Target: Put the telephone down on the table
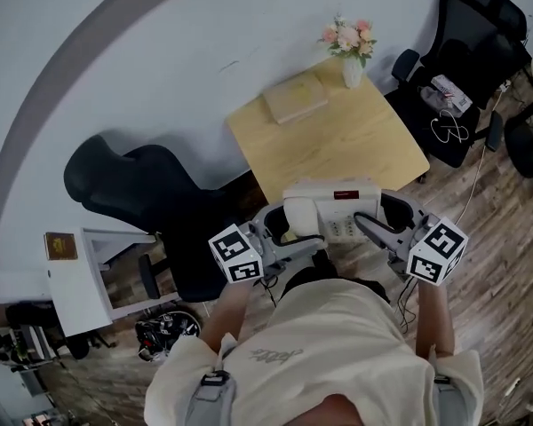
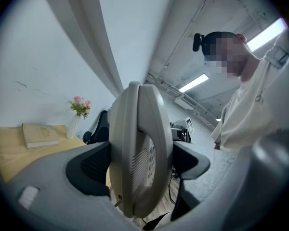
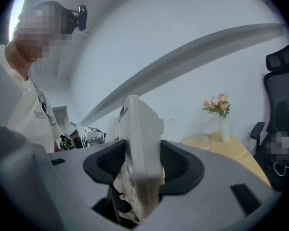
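Observation:
A cream-white desk telephone (image 1: 330,211) with a handset and keypad hangs in the air in front of the person, just short of the near edge of the wooden table (image 1: 355,145). My left gripper (image 1: 289,238) is shut on its left end; in the left gripper view the telephone (image 2: 140,153) stands edge-on between the dark pads. My right gripper (image 1: 373,224) is shut on its right end, and the telephone (image 3: 137,162) fills the gap between the pads in the right gripper view.
On the table lie a tan book (image 1: 295,98) and a white vase of pink flowers (image 1: 350,47) at the far corner. Black office chairs stand left (image 1: 147,189) and right (image 1: 466,69). A white cabinet (image 1: 80,273) is at the left.

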The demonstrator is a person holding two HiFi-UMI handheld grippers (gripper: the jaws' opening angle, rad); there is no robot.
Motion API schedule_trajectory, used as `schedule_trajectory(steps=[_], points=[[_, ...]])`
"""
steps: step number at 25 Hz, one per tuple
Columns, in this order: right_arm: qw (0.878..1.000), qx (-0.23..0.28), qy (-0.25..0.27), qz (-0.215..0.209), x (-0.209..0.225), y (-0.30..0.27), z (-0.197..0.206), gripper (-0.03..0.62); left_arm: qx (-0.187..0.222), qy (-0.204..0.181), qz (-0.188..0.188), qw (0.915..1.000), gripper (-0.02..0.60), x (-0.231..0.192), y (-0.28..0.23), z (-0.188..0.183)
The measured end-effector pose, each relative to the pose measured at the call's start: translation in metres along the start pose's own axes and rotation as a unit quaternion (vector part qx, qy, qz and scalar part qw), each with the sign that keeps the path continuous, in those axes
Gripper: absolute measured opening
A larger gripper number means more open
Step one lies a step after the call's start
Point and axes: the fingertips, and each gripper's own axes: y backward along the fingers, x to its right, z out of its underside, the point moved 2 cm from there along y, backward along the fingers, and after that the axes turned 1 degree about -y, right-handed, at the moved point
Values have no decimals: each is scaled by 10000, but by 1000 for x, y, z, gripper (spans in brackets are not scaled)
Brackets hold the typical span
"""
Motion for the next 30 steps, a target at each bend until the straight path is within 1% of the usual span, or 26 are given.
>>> schedule_trajectory(steps=[4,8,12,15,18,22,26,30], points=[[9998,-132,-122,-68,10,-43,-3,221,-19,147,-67,9999,390,-36,19,-9],[9991,-247,-263,-199,15,-63,2,221,-32,185,-185,9997,390,-52,30,-8],[9971,-561,-306,-404,22,-92,4,221,53,371,-397,9985,390,-72,44,-3],[9951,-720,-310,-602,31,-111,3,221,145,483,-611,9969,390,-86,49,-4],[9923,-833,-301,-861,38,-119,4,221,199,505,-854,9949,390,-91,49,-1],[9864,-999,-311,-1266,57,-135,-2,221,333,568,-1298,9893,389,-104,44,-7],[9779,-1154,-324,-1711,85,-146,-13,221,409,658,-1705,9823,390,-119,27,-15],[9734,-1233,-339,-1899,119,-145,-21,221,443,712,-1917,9779,390,-134,-1,-19]])
